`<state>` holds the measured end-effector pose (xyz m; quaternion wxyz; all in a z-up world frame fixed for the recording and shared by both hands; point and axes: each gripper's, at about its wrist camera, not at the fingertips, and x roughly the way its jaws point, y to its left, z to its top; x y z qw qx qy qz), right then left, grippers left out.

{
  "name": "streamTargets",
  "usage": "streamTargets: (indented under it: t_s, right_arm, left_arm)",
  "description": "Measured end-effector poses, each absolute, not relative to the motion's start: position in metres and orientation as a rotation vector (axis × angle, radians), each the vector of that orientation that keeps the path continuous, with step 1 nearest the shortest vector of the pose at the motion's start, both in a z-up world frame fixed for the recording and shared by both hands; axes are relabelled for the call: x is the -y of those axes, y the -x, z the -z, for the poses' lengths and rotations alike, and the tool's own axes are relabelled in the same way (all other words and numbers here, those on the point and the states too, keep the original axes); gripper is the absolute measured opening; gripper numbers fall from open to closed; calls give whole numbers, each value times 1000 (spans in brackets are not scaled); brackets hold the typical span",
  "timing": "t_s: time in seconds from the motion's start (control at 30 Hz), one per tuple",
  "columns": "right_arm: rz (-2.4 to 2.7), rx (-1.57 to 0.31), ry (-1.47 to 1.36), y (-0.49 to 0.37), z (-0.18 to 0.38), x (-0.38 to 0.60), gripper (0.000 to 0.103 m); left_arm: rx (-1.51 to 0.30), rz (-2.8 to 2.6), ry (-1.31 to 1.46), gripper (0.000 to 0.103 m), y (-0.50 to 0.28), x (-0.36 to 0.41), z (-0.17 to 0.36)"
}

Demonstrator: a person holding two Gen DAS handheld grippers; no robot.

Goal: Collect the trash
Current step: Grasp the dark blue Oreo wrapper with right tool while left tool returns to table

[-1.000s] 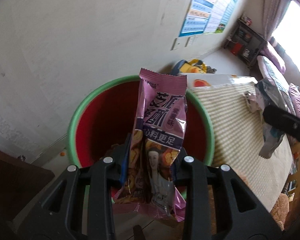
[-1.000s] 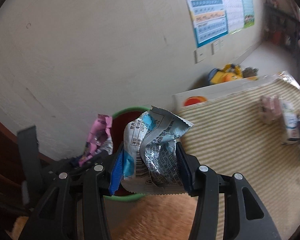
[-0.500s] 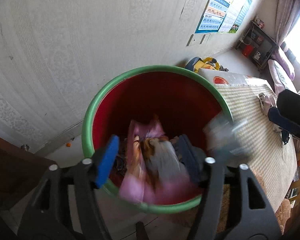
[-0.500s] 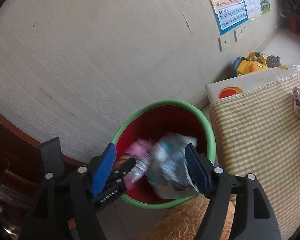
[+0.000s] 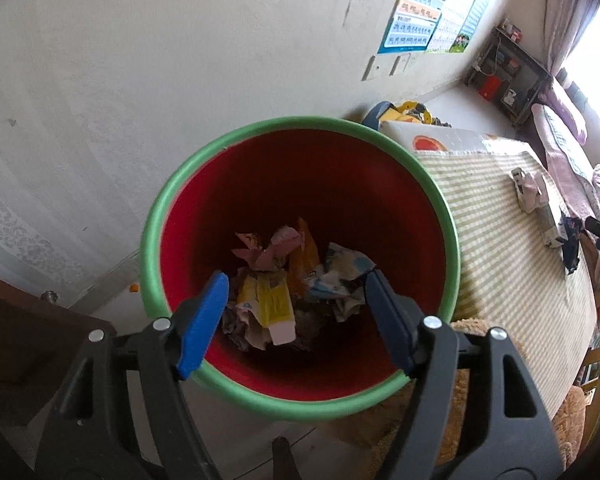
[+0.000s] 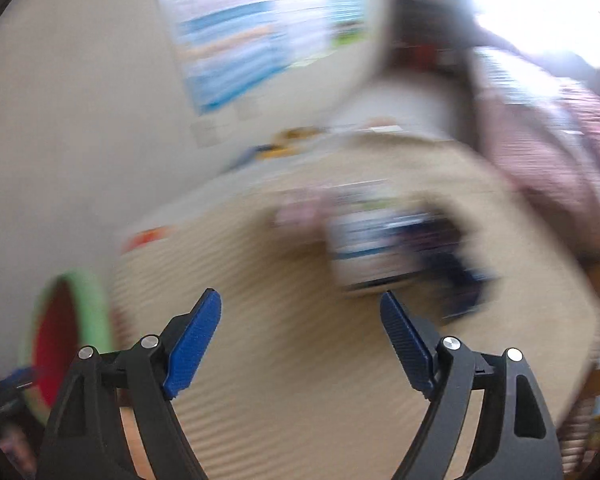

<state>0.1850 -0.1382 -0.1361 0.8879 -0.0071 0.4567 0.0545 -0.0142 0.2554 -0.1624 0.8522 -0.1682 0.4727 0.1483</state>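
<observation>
A: Trash remaining, a few crumpled wrappers (image 6: pixel 380 240), lies on the striped cloth-covered desk (image 6: pixel 300 360), ahead of the right claw (image 6: pixel 300 312).

B: Both empty, wide open; left claw (image 5: pixel 296 292) hangs over the green-rimmed red bin (image 5: pixel 260 160).

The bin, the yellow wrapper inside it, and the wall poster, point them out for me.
bin (image 5: pixel 256 130), left wrist view, far part of its green rim.
yellow wrapper (image 5: pixel 274 300), left wrist view, middle of its flat face.
wall poster (image 5: pixel 414 20), left wrist view, its blue panel.
</observation>
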Motion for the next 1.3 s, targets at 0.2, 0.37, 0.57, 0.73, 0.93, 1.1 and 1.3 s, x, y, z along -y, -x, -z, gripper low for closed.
streamTargets:
  t_s: [0.2, 0.37, 0.57, 0.73, 0.93, 1.1, 1.3]
  right_arm:
    - [-9, -1050, 120, -232, 177, 192, 79]
    - [-71, -1119, 207, -244, 212, 188, 75]
    - [-139, -1114, 64, -234, 207, 202, 28]
    - [-185, -1064, -83, -182, 183, 217, 26]
    - [-201, -1053, -292, -98, 187, 241, 25]
    - [-212, -1019, -312, -79, 185, 243, 25]
    - [-225, -966, -305, -76, 187, 251, 25]
  left_arm:
    - [-1011, -275, 294, 69, 3, -229, 156]
    - [-1031, -247, 236, 69, -5, -205, 152]
    - [-1036, -200, 166, 69, -15, -171, 144]
    - [-1040, -104, 165, 69, -36, -129, 138]
    - [-1017, 70, 113, 69, -85, -44, 131]
    - [-1001, 152, 122, 69, -146, 24, 130]
    - [-1046, 86, 97, 69, -211, 80, 149]
